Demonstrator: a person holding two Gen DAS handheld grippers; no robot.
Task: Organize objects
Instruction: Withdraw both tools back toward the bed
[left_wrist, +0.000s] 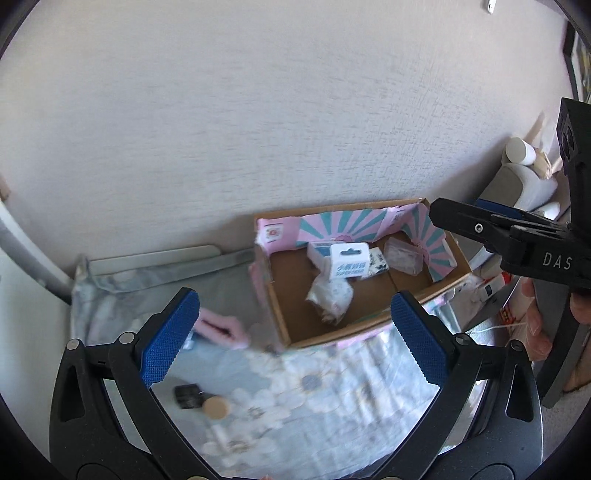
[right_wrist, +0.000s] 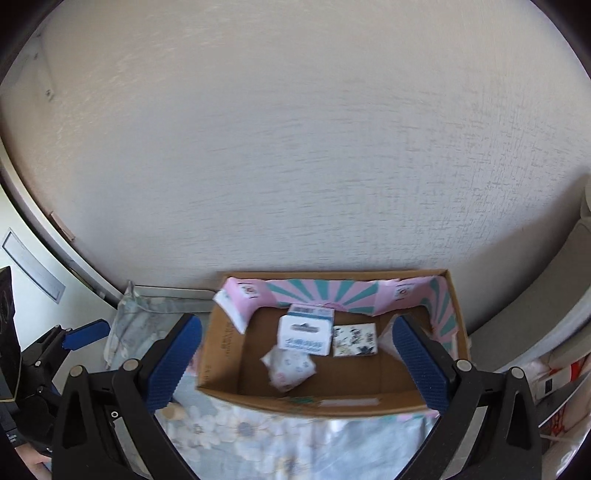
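Both grippers' fingers (right_wrist: 421, 354) spread; cardboard box (right_wrist: 332, 400) seemingly ahead.

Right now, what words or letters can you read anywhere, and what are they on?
"DAS" on the black body of the right gripper.
"SUPER" and a second blurred word, under unreadable blue characters, on the white hang-tab box in the cardboard box.
Small print on the pink flaps is too blurred to read.
Print on the inner cardboard wall is too blurred.
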